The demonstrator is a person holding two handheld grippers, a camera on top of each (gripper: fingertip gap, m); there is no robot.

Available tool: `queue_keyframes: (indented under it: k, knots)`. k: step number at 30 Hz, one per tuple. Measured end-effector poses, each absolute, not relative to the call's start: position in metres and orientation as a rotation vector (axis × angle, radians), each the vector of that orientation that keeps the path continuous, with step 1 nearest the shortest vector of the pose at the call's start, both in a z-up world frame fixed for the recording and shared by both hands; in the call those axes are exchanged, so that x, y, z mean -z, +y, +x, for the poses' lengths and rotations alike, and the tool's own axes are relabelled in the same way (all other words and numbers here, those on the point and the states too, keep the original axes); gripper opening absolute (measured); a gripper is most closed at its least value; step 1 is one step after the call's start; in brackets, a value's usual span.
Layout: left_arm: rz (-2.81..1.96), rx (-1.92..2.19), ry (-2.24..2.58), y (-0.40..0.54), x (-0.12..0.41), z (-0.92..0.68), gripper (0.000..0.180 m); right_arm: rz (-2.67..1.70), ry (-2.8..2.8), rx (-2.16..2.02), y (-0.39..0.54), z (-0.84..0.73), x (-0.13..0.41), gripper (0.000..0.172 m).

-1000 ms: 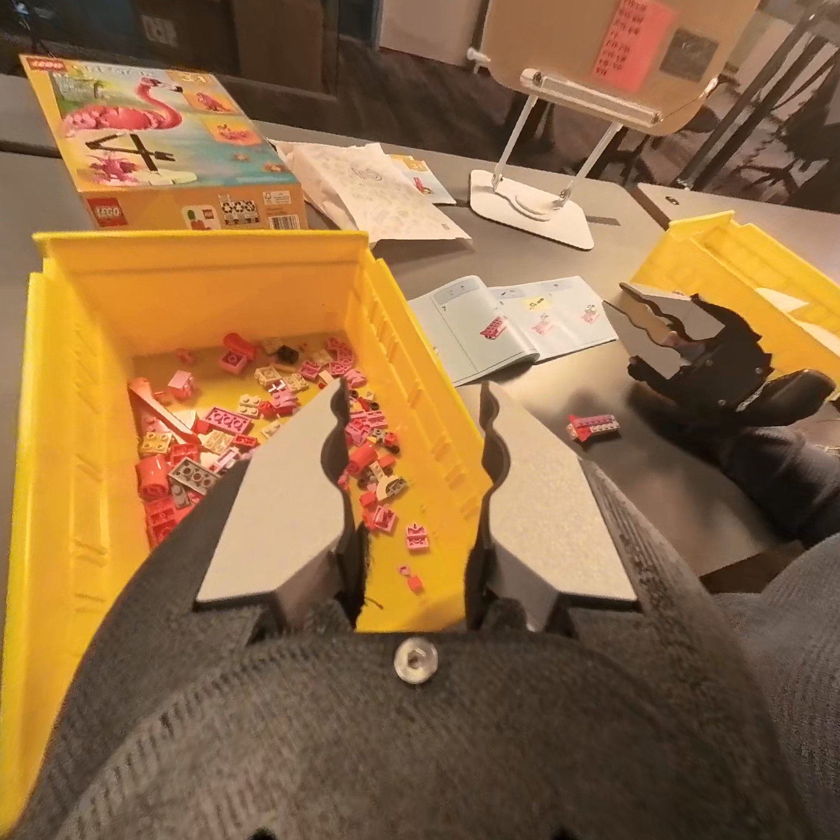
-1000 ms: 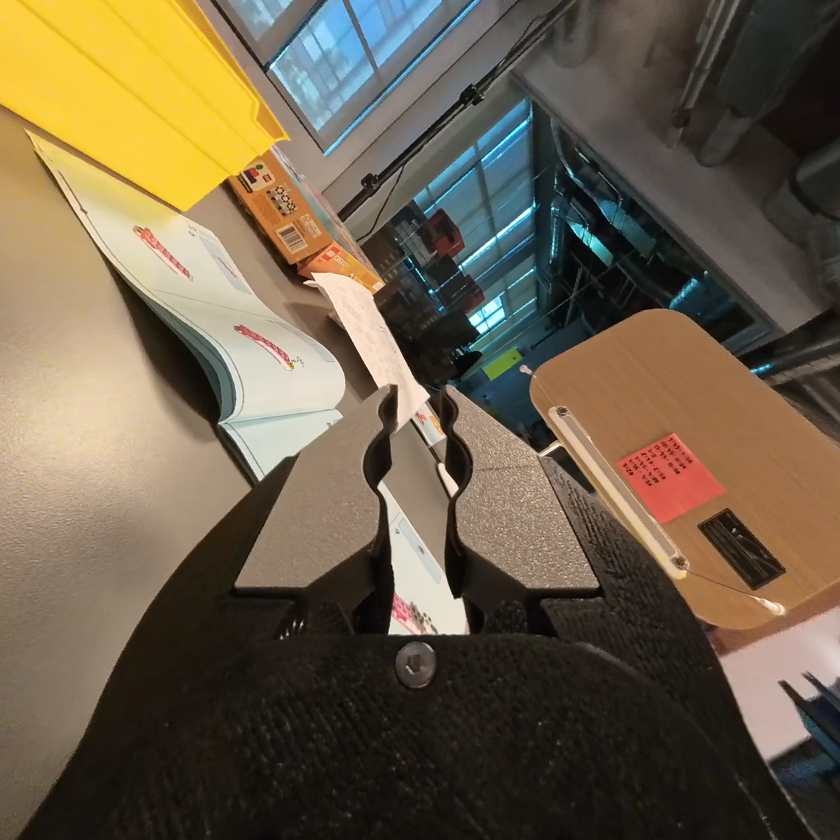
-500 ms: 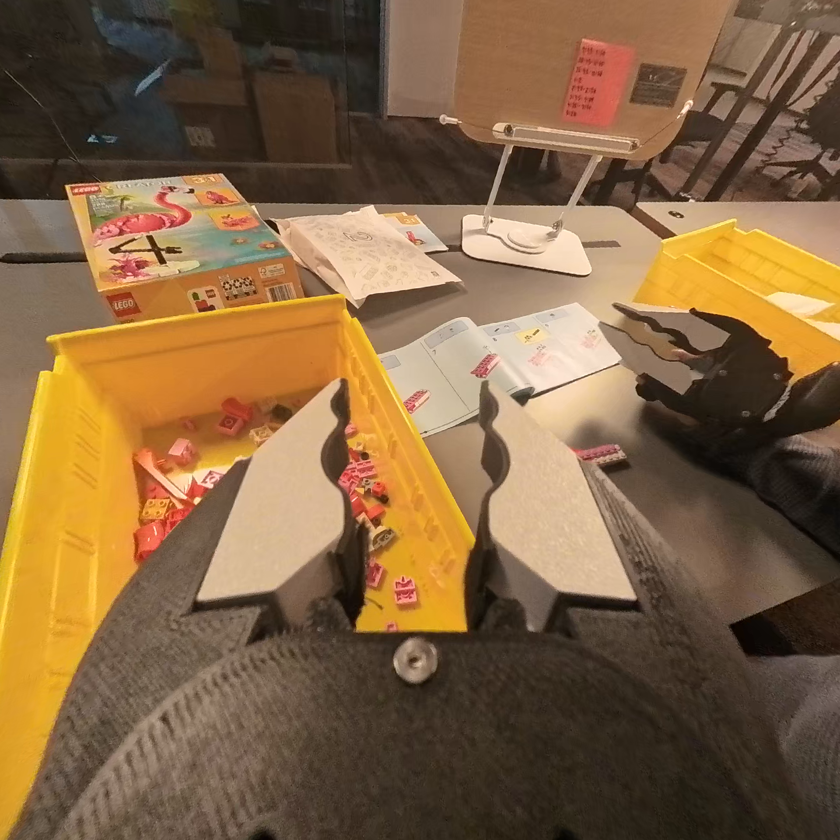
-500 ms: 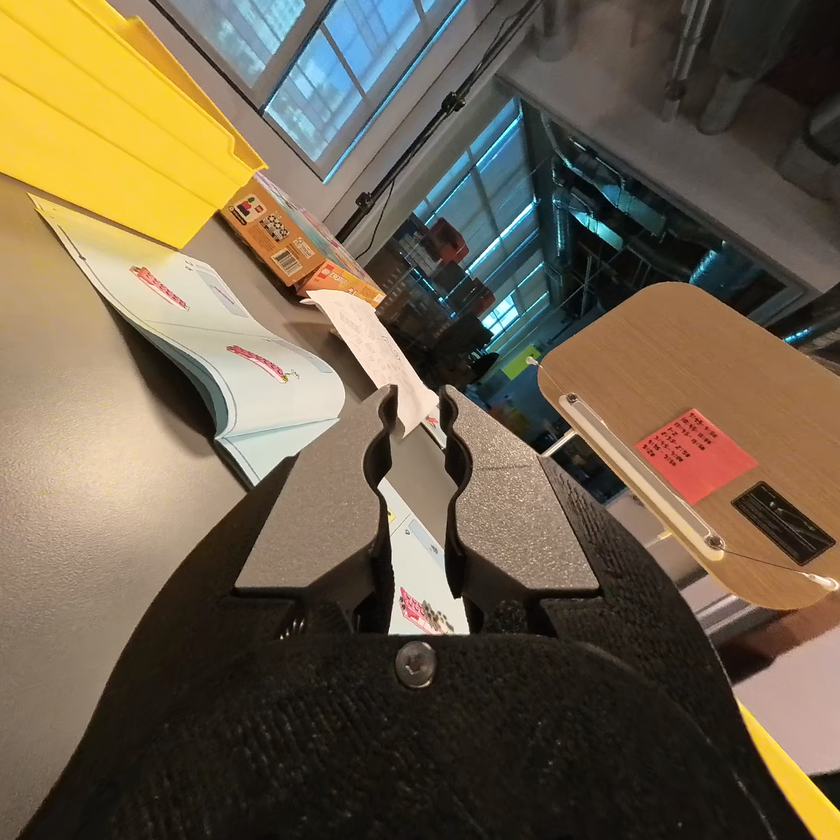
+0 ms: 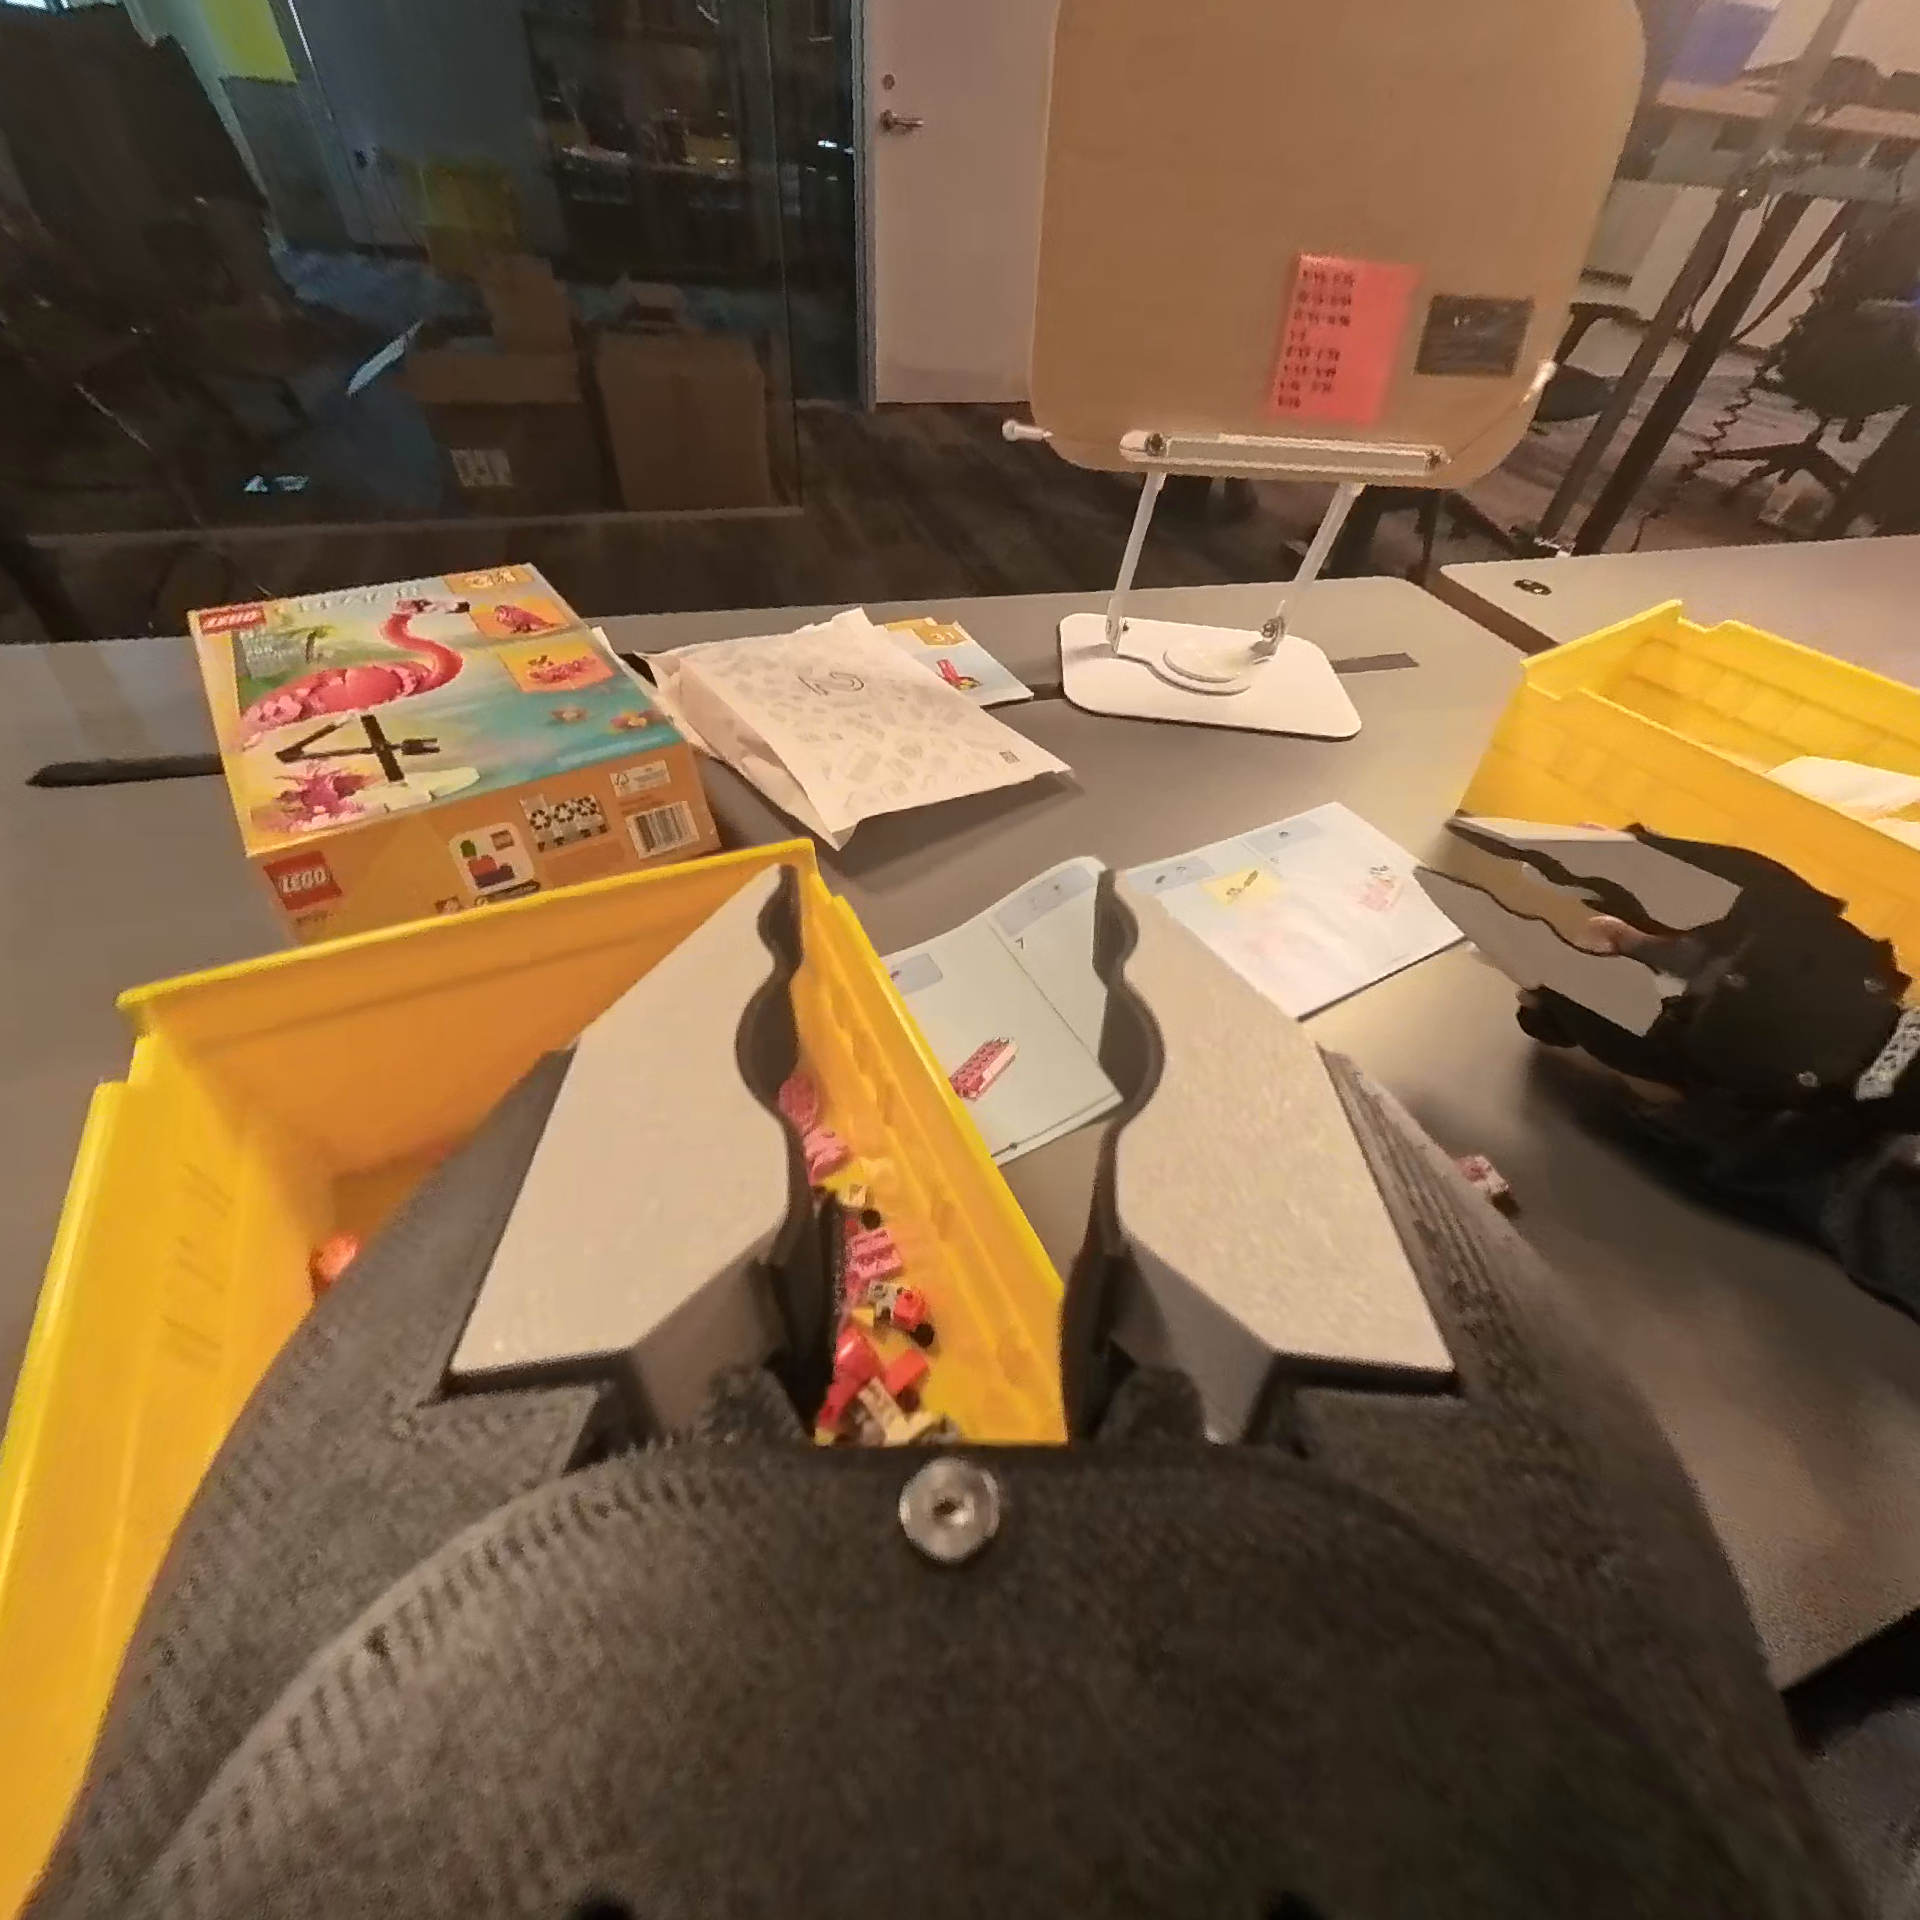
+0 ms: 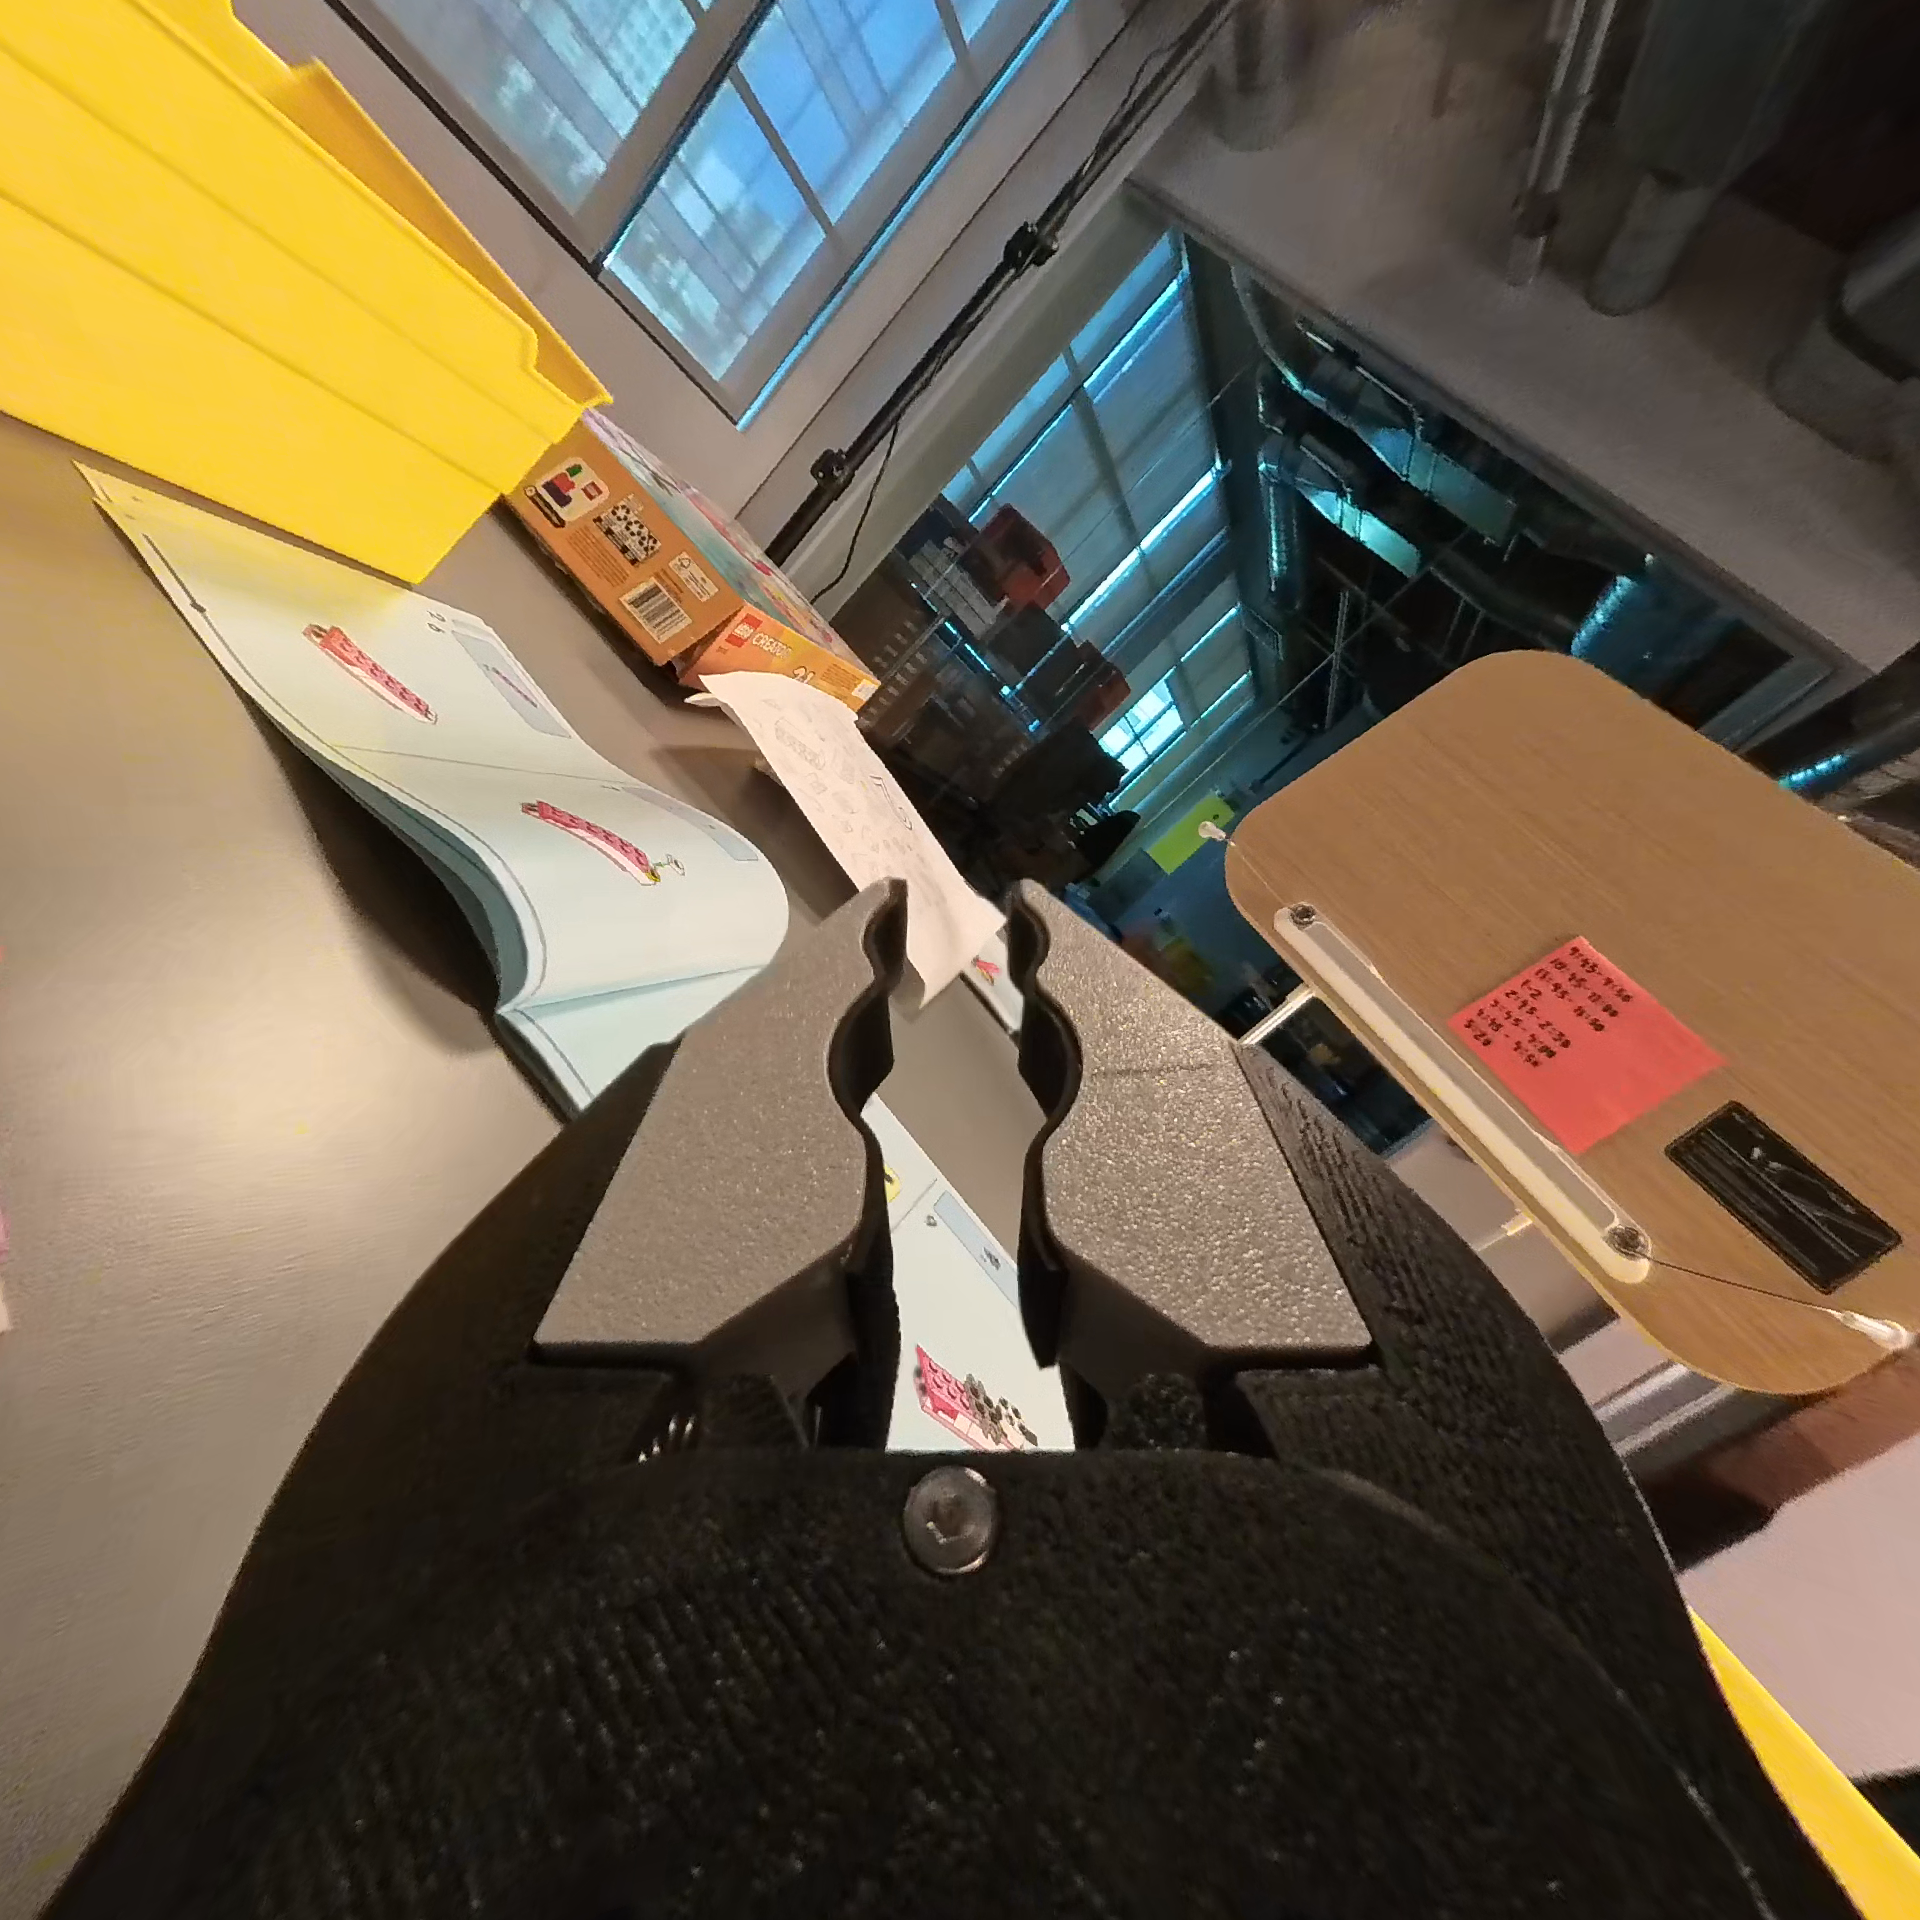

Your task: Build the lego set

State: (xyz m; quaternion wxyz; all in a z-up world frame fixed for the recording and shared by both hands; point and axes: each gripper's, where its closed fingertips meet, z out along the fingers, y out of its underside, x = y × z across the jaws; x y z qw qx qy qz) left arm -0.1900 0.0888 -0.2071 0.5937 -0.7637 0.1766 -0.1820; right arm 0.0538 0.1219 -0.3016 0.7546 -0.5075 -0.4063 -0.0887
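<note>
Bricks (image 5: 871, 1257) sit loose in the yellow bin (image 5: 260, 1060) under the left claw (image 5: 945, 914), spread wide and empty. Right claw (image 6: 951, 904), narrowly parted, grips nothing over the open booklet (image 6: 582, 873); best descend straight.

A bin (image 5: 312, 1039) sat at the near left of the table (image 5: 1247, 790), with loose bricks (image 5: 873, 1330) in it. Behind it lay a box (image 5: 436, 748); right of the box lay a paper bag (image 5: 862, 727), and farther right stood a board on a stand (image 5: 1320, 239). An open booklet (image 5: 1299, 914) lay right of the bin, with a second bin (image 5: 1683, 717) at the far right.
</note>
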Motion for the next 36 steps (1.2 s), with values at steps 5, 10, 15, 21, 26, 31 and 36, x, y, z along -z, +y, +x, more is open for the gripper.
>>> queue_keyframes:
  k: [5, 10, 15, 21, 26, 31, 36]
  knots:
    - [-1.756, 0.440, 0.417, 0.102, 0.203, -0.184, 0.056, -1.039, -0.747, -0.026, 0.074, 0.052, 0.243, 0.028]
    - [-1.786, 0.414, 0.392, 0.110, 0.205, -0.194, 0.056, -1.148, -0.508, 0.040, 0.021, 0.159, 0.180, 0.033]
    - [-1.785, 0.408, 0.358, 0.113, 0.208, -0.197, 0.056, -1.732, -0.553, 0.491, 0.037, 0.343, 0.252, 0.049]
    - [-1.790, 0.416, 0.330, 0.113, 0.217, -0.190, 0.056, -1.854, -1.291, 0.935, 0.061, 0.395, 0.336, 0.045]
    - [-1.809, 0.404, 0.322, 0.107, 0.224, -0.188, 0.056, -1.725, -1.447, 1.154, 0.082, 0.408, 0.340, 0.004]
    - [-1.824, 0.401, 0.310, 0.107, 0.226, -0.193, 0.056, -1.778, -0.922, 0.822, 0.096, 0.403, 0.277, 0.000]
    - [-1.818, 0.397, 0.325, 0.110, 0.222, -0.192, 0.056, -1.626, -0.417, -0.158, 0.085, 0.350, 0.170, 0.000]
